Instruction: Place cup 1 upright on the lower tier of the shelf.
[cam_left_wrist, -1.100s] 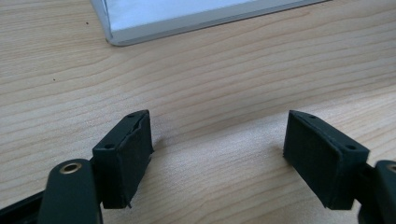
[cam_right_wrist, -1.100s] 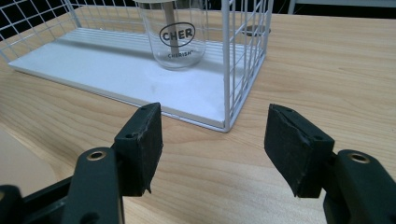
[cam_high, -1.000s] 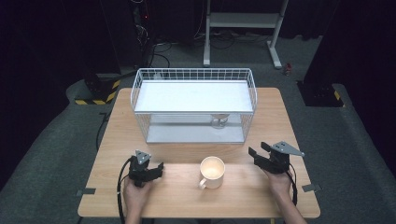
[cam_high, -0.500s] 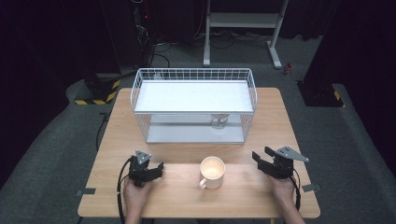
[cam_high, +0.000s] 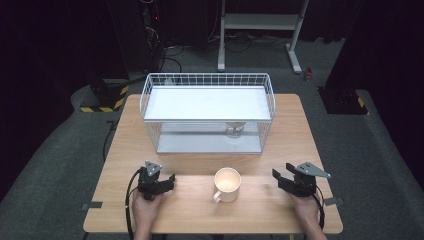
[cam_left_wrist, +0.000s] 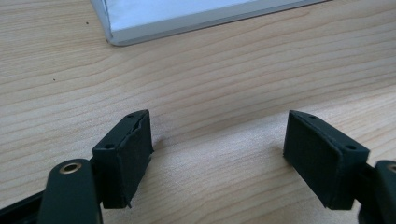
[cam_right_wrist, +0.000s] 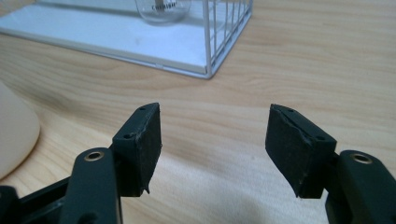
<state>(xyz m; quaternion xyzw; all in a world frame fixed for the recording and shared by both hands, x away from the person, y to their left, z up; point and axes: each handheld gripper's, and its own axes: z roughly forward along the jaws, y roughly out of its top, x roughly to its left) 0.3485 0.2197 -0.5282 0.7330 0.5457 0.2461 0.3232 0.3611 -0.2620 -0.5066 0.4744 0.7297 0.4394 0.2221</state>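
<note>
I hold my left gripper (cam_high: 167, 181) low over the near left part of the table (cam_high: 120, 150), its jaws standing apart with bare wood between them and nothing in their grasp. My right gripper (cam_high: 279, 177) sits over the near right part, pointing toward the middle; its jaws also stand apart over bare wood, empty, and they have just been opening a little. The mug (cam_high: 227, 184) stands upright on the table between my two grippers, apart from both, its handle turned toward the near left. From my right gripper view its pale rounded side (cam_right_wrist: 14, 135) shows at the left edge, beside my jaw but not between the pads. Behind the mug, farther across the table, stands the white wire rack (cam_high: 207, 112) with a flat shelf on top and a tray below. A small glass (cam_high: 234, 130) sits on that lower tray under the shelf, toward the right; my right gripper view shows its clear bowl (cam_right_wrist: 163, 9) behind the wire corner.
</note>
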